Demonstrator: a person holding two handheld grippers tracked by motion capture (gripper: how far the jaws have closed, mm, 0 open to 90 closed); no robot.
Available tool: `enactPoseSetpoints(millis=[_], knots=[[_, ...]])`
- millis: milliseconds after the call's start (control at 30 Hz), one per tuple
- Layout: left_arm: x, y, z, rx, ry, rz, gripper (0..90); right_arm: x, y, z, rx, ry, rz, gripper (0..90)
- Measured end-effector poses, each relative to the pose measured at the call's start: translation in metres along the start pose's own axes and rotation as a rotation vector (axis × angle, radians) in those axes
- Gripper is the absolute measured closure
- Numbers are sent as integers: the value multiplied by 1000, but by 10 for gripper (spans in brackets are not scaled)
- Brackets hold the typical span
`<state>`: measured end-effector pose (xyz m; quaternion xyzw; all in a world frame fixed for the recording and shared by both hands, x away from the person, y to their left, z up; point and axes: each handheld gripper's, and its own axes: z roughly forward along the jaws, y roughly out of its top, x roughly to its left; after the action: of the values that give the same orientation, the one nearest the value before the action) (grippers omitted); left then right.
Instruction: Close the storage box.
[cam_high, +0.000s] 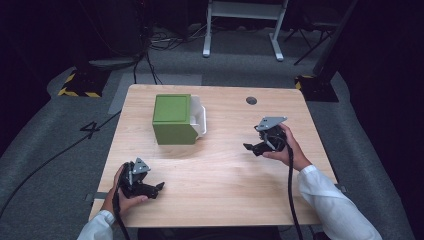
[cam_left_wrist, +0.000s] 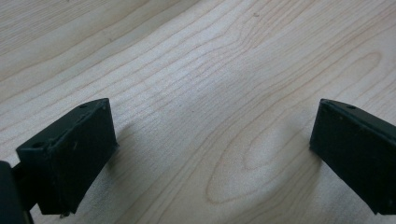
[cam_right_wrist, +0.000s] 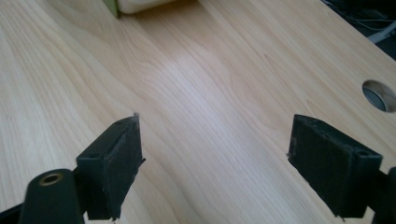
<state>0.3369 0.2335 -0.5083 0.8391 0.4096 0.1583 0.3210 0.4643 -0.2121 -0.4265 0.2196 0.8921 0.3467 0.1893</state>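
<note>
A green box (cam_high: 173, 119) with a white part (cam_high: 199, 116) on its right side stands on the wooden table (cam_high: 215, 175), left of the middle and toward the back. My left gripper (cam_high: 159, 186) lies low near the front left corner, held by a hand, and points right. In the left gripper view it (cam_left_wrist: 212, 154) is open, jaws wide apart over bare wood. My right gripper (cam_high: 248, 146) is held at the right side and points left toward the box. In the right gripper view it (cam_right_wrist: 215, 165) is open with nothing between its jaws. The box's corner (cam_right_wrist: 111, 5) and white part (cam_right_wrist: 140, 4) show at the top.
A round cable hole (cam_high: 251, 100) sits in the table near the back right, also the hole (cam_right_wrist: 379, 95) at the right edge of the right gripper view. Cables trail from both grippers off the front edge. Grey floor, cables and a white frame (cam_high: 242, 25) lie beyond the table.
</note>
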Motion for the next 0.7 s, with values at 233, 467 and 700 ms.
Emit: enactPoseSetpoints(millis=[233,467,700], knots=[[0,0,0,0,0,0,5,5,-25,-19,10,-24,-2,176],[0,0,0,1,1,2,5,14,-52,-32,16,-46,-10,183],[0,0,0,0,0,2,5,20,-83,-46,15,-51,32,188]])
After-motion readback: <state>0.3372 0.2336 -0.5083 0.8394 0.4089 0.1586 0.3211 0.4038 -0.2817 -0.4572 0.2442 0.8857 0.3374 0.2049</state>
